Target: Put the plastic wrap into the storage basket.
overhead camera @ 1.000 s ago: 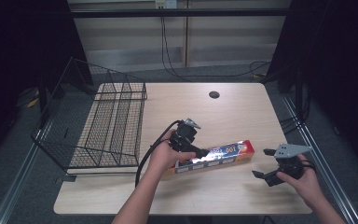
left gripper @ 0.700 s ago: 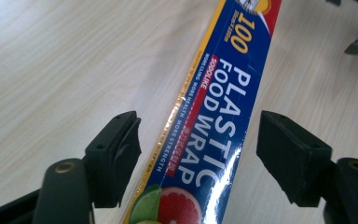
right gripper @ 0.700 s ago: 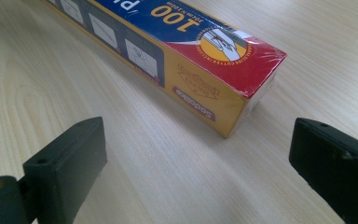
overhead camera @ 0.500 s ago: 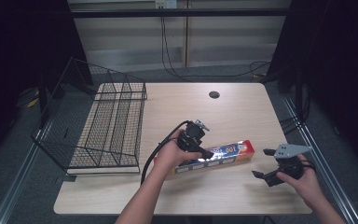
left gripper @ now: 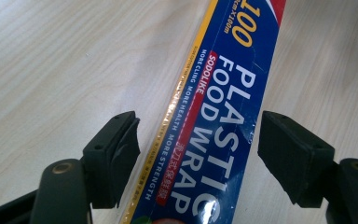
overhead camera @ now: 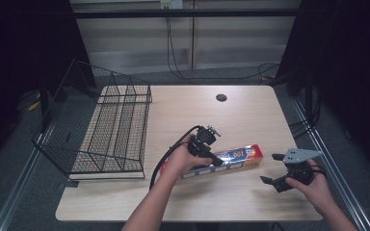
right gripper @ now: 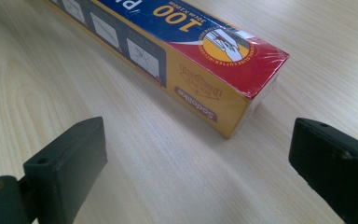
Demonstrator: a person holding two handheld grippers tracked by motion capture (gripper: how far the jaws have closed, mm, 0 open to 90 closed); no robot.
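Looking down from the high view, I have the left gripper (overhead camera: 211, 155) set over the box of plastic wrap (overhead camera: 231, 157), which lies flat on the table (overhead camera: 250, 115) toward its near edge, its length running from about 8 o'clock to 2 o'clock. In the left gripper view the box (left gripper: 214, 121) runs up between my jaws; they have just been opening a little, and bare gaps show between each pad and the box, so nothing is clamped. My right gripper (overhead camera: 279, 169) rests near the box's red end, at about 4 o'clock from it, with its jaws spread wide. In the right gripper view that end (right gripper: 223, 70) sits beyond the jaws, at 12 o'clock, apart from both pads.
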